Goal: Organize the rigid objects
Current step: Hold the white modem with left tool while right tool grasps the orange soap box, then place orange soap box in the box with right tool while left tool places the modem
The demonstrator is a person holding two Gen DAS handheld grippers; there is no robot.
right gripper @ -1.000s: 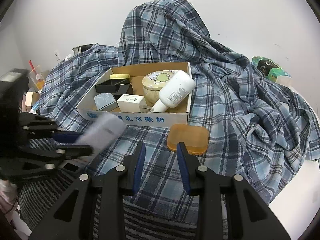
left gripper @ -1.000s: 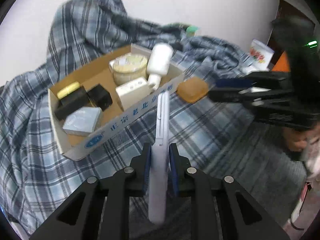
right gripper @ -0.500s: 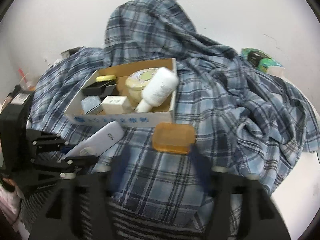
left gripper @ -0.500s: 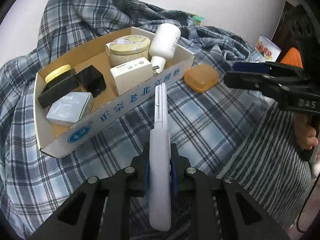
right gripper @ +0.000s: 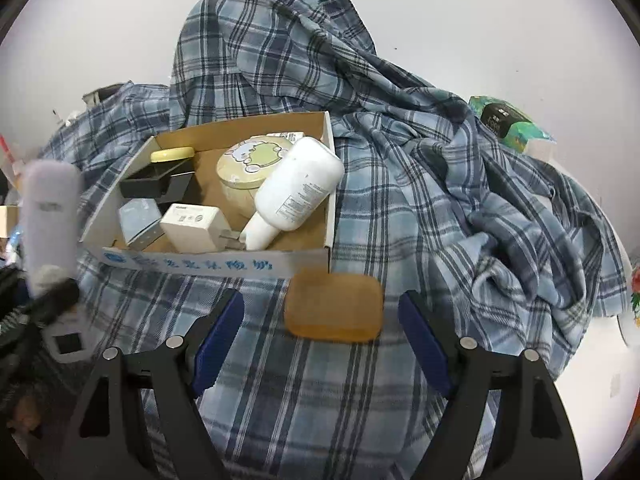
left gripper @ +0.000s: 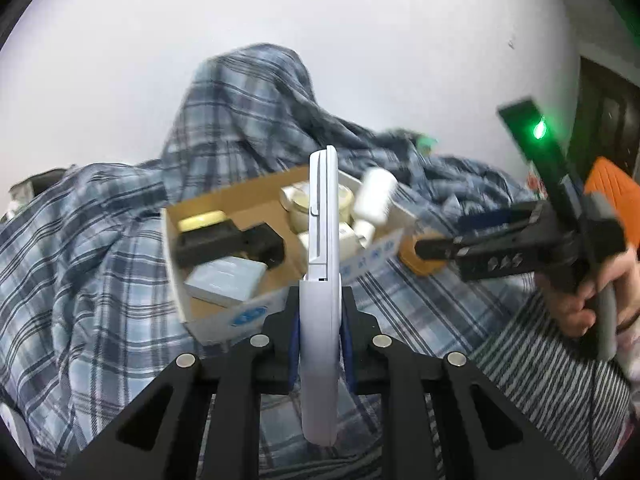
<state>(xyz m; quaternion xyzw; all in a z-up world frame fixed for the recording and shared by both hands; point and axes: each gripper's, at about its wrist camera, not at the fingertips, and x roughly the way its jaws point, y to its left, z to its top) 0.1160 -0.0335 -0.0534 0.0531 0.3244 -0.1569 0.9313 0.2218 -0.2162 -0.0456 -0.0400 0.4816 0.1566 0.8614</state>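
Blue-padded jaws of the right gripper point(right gripper: 320, 320) have just spread wide around the rounded amber soap case point(right gripper: 333, 306) on plaid cloth point(right gripper: 420, 208), untouched. Left gripper point(left gripper: 320, 334) clamps a slim white remote point(left gripper: 322, 280), now raised before the cardboard box point(right gripper: 208, 262).

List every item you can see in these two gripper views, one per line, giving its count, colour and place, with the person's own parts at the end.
cardboard box: 1, brown with white printed front, on the plaid cloth
white bottle: 1, white, lying in the box's right side
round tin: 1, cream and green, in the box, under the bottle
charger plug: 1, white, front of the box
grey box: 1, pale grey, front left of the box
black boxes: 2, black, left of the box
yellow lid: 1, yellow, back left of the box
orange case: 1, amber, on the cloth before the box
plaid cloth: 1, blue checked, draped underneath
white device: 1, white, clamped in the left gripper
left gripper: 1, black
right gripper: 1, black, jaws just opened, astride the orange case
hand: 1, holding the right gripper
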